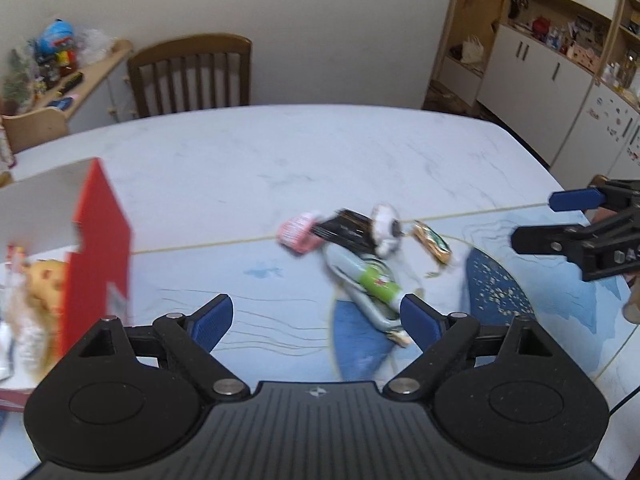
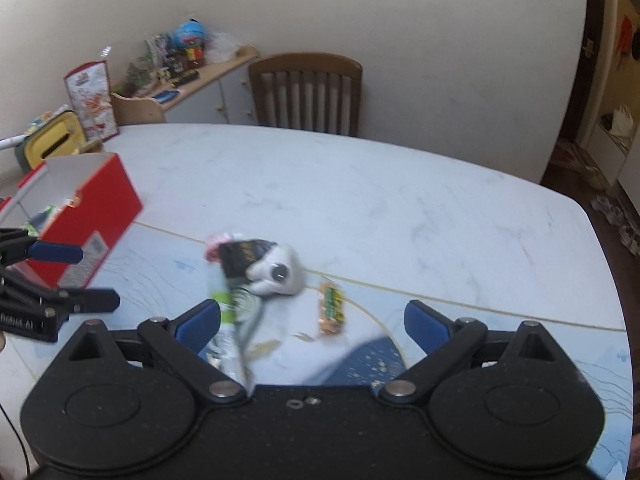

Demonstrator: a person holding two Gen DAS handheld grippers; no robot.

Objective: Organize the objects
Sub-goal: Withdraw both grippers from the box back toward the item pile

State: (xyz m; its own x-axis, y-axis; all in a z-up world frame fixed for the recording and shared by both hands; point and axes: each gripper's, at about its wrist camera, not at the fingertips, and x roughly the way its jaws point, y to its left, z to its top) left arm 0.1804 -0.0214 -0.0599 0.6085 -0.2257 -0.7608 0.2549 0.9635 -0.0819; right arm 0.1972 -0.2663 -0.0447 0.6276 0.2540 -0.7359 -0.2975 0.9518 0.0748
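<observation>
Here both grippers gape wide, empty; the green-labelled tube (image 1: 370,286) lies at one o'clock off the left gripper (image 1: 316,322), slanting away, nearer it than the right gripper (image 2: 312,322).

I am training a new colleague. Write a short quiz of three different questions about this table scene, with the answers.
1. True or false: the left gripper holds the green-labelled tube.
2. Which colour is the open box? A blue, B red, C yellow.
3. Fill in: the small orange-and-green snack packet lies on the ____, apart from the pile.

Key: 1 false, both the left and the right gripper are open and empty; 2 B; 3 table.
</observation>
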